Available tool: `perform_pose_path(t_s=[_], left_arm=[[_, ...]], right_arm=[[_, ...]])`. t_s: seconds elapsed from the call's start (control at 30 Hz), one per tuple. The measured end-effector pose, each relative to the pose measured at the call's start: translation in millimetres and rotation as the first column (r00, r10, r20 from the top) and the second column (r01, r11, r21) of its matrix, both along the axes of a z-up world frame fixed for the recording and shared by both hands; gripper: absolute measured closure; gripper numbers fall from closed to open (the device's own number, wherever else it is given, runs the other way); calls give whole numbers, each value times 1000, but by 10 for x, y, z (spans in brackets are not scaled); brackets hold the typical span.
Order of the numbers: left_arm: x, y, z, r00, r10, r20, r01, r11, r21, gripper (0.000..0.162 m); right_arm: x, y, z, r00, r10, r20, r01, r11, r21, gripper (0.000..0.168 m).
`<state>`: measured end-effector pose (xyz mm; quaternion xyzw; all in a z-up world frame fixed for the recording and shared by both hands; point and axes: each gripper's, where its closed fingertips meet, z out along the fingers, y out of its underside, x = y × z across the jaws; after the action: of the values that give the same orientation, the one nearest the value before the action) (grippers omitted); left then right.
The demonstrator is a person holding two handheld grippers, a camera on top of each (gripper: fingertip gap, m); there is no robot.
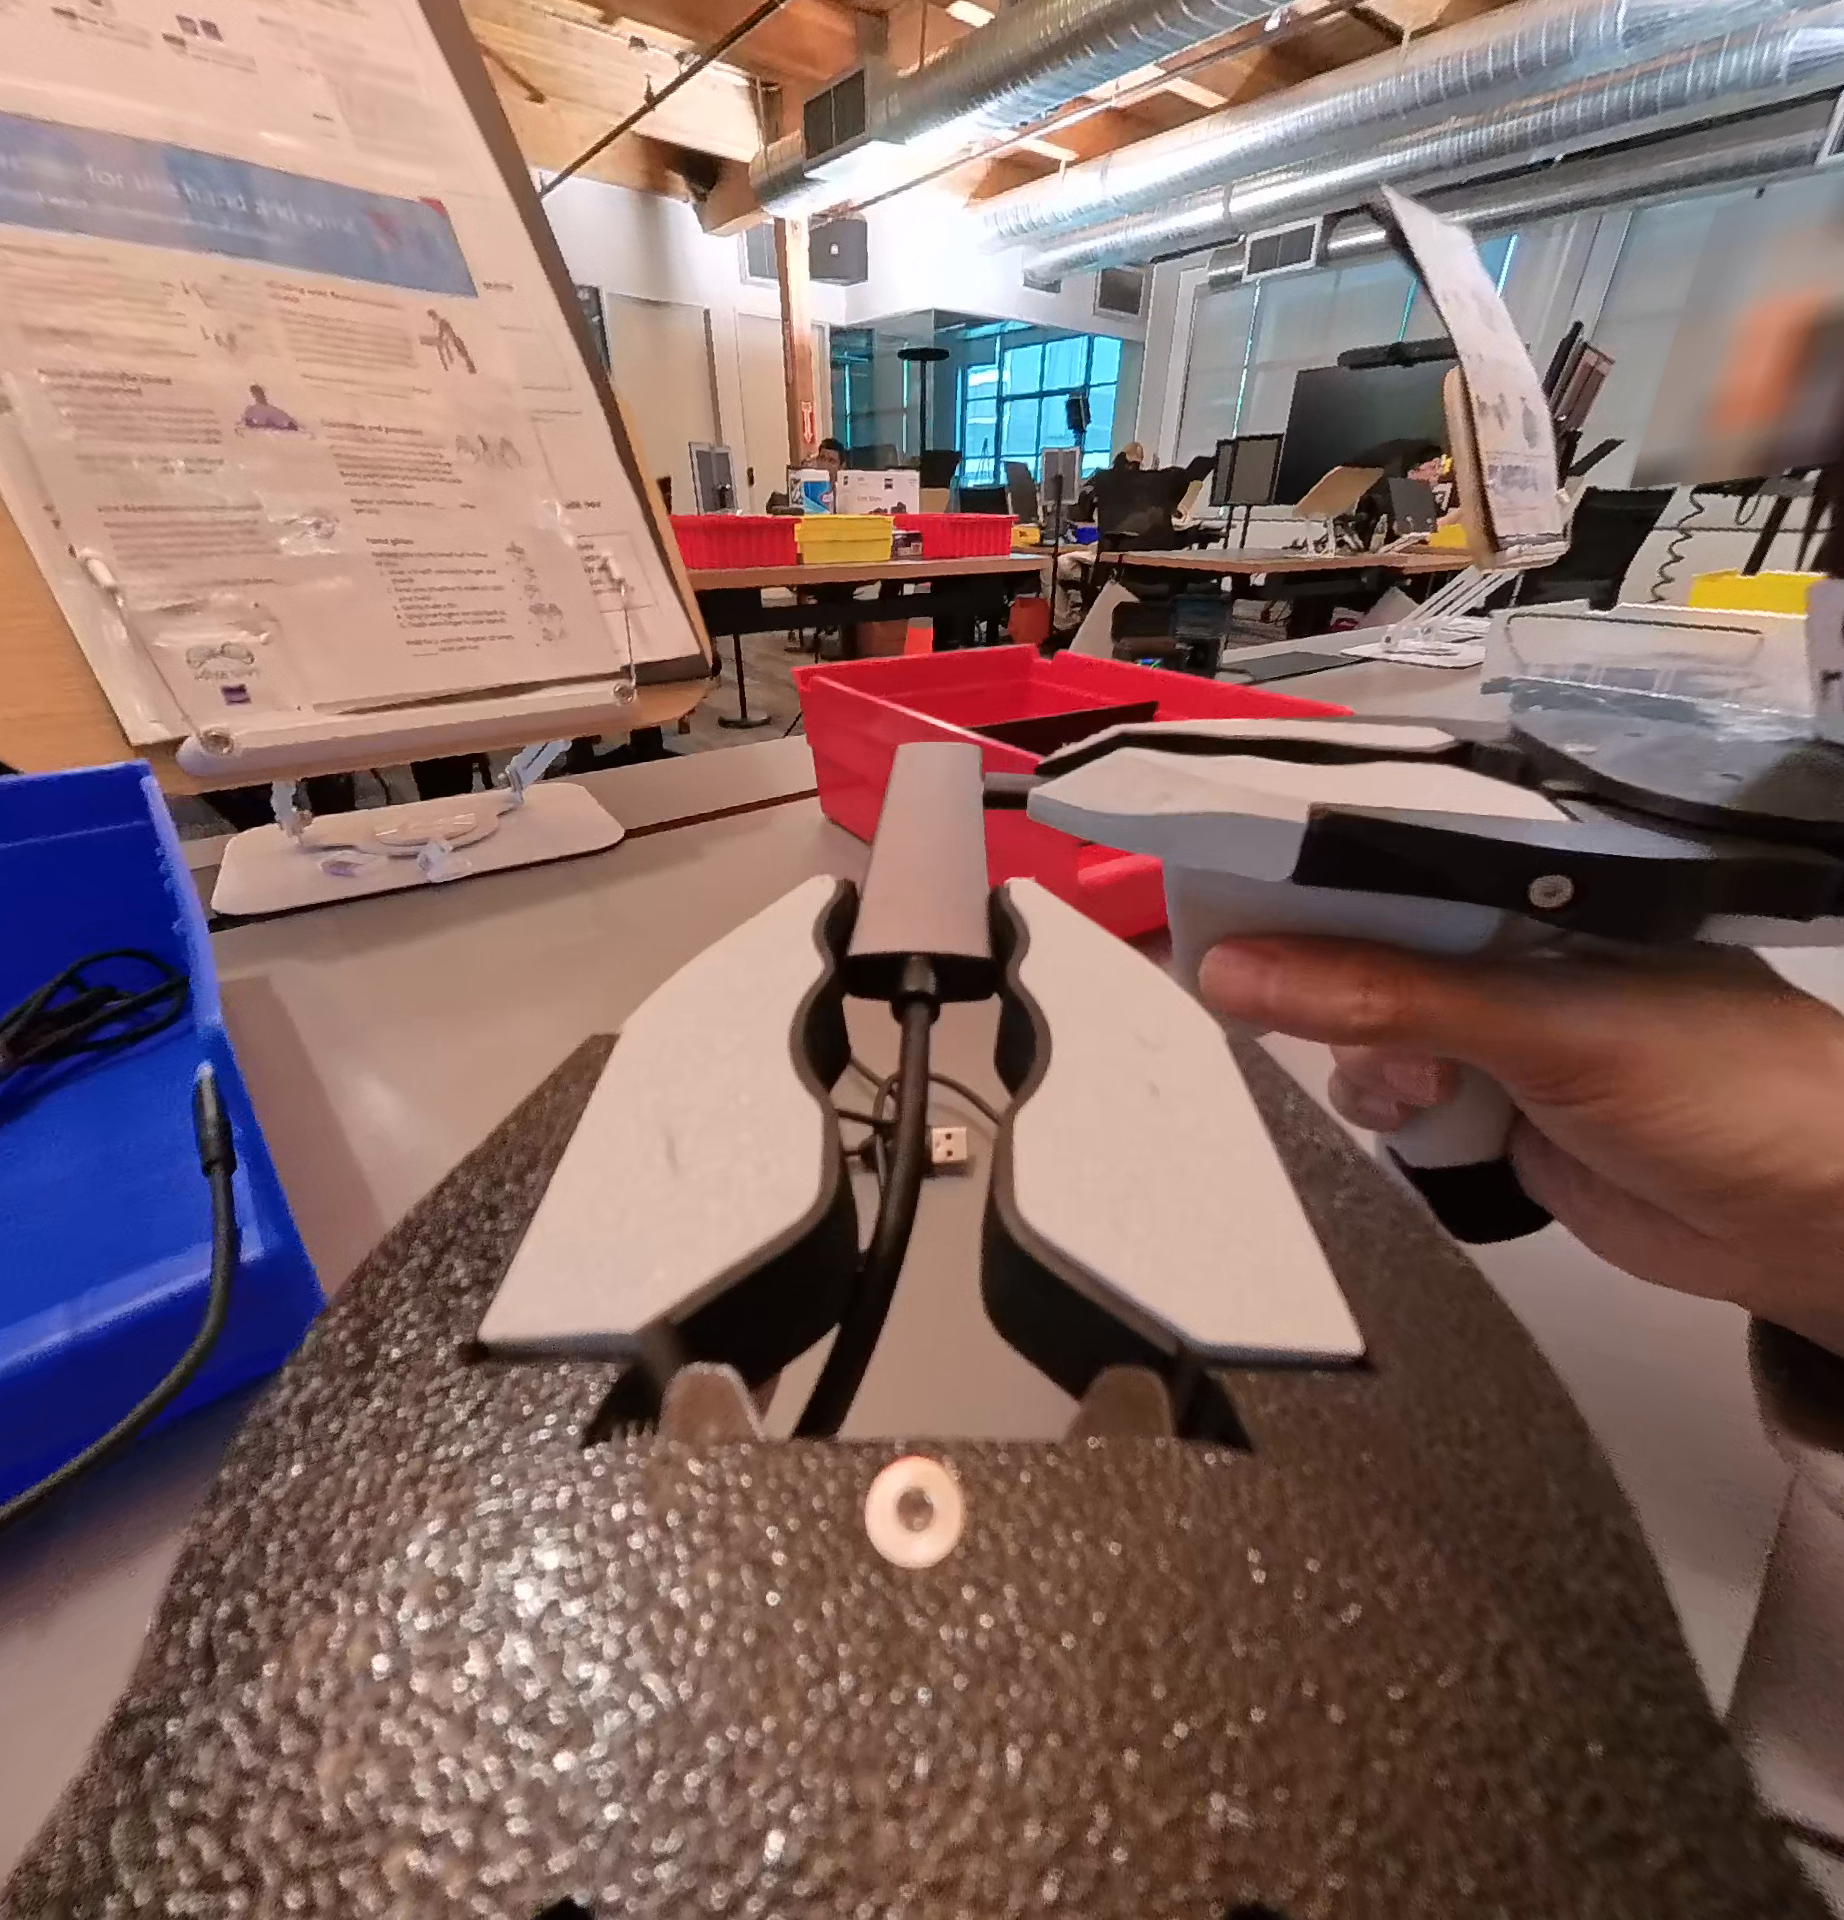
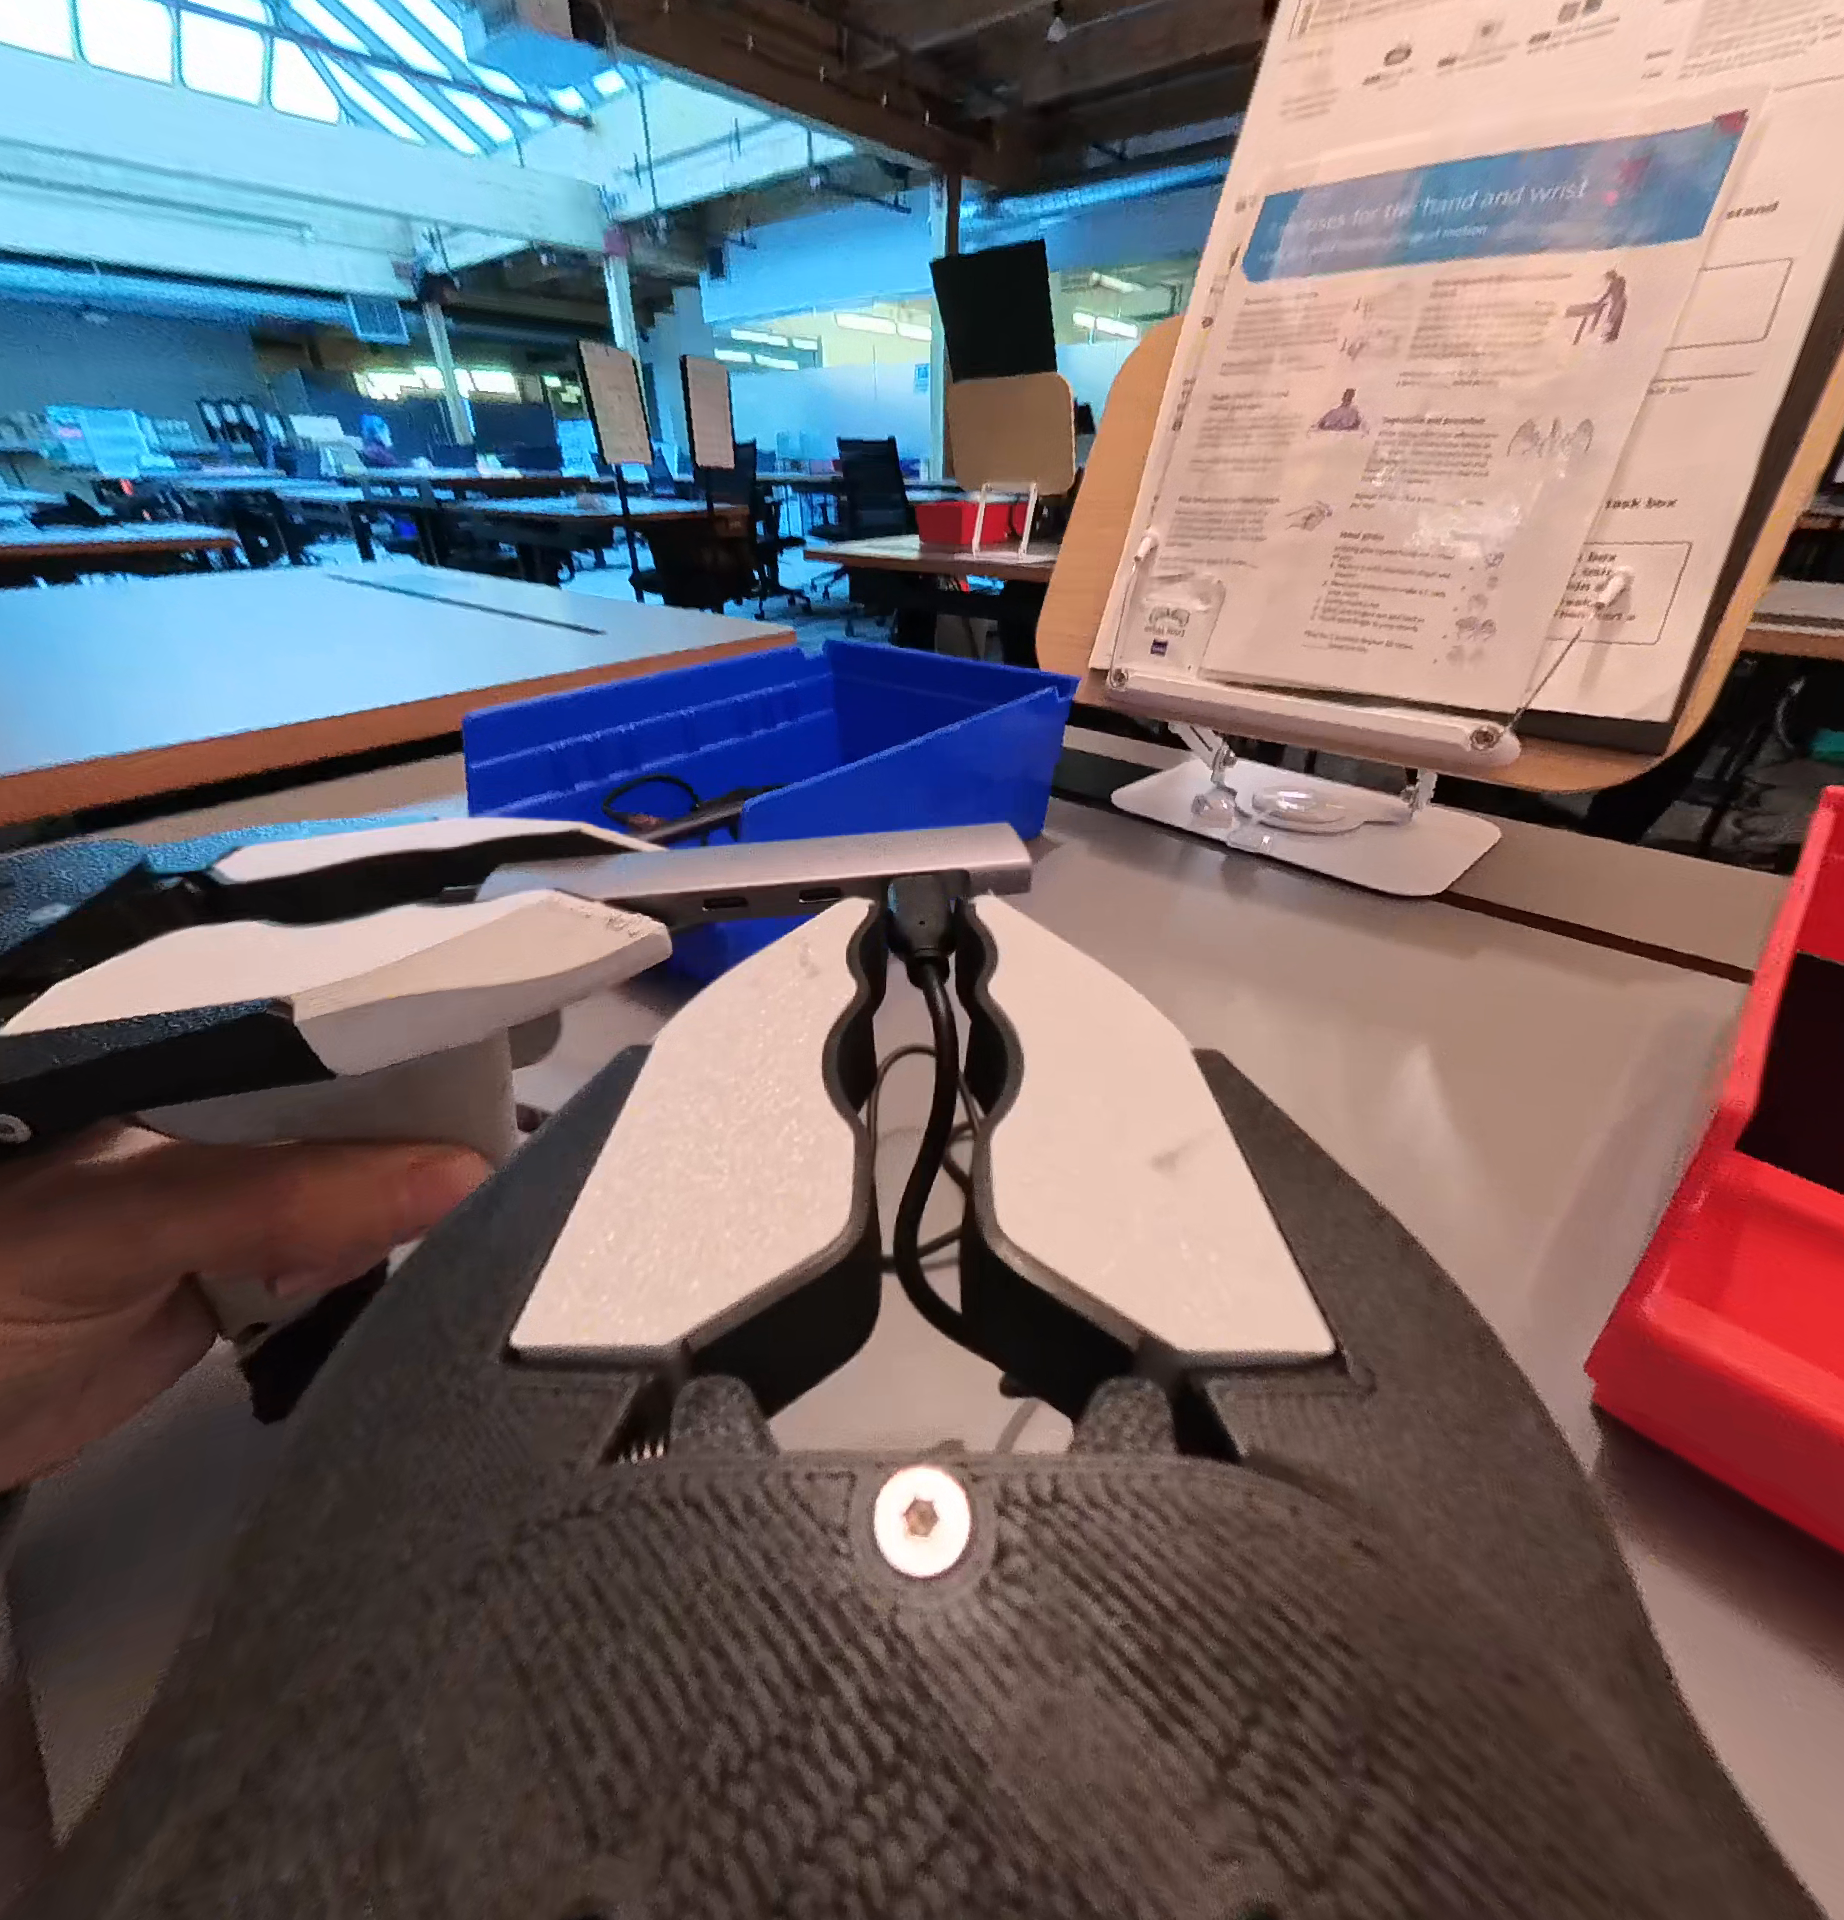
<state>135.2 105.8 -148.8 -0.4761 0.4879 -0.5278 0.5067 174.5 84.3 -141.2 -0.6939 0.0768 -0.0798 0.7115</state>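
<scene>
My left gripper (image 1: 923, 920) is shut on the near end of a grey USB hub (image 1: 923, 831), held above the table and pointing away. The hub's black cable (image 1: 897, 1143) hangs down between the fingers to a USB plug (image 1: 949, 1146) lying on the table. My right gripper (image 2: 923, 925) is shut on a black cable plug (image 2: 923, 899) that sits at the side of the hub (image 2: 793, 878) near its end. Its cable (image 2: 933, 1039) droops between the fingers. Each gripper also shows in the other view: the right (image 1: 1037, 774) at the hub's far end, the left (image 2: 637, 894) holding the hub.
A blue bin (image 1: 87, 1039) with cables stands at the left, also seen in the right wrist view (image 2: 793, 717). A red bin (image 1: 1001, 707) stands at the right (image 2: 1749, 1299). A document stand with papers (image 1: 274, 364) stands behind. The grey table (image 2: 1365, 1039) lies below. Across from one pair of fingers to the other is roughly 5 centimeters.
</scene>
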Motion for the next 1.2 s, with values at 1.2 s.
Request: perform_pose_path(t_s=[1.2], left_arm=[[-272,504,385,992,112,59,-117,989,86,137]], right_arm=[[233,-129,-747,997,54,51,-21,867,-498,156]])
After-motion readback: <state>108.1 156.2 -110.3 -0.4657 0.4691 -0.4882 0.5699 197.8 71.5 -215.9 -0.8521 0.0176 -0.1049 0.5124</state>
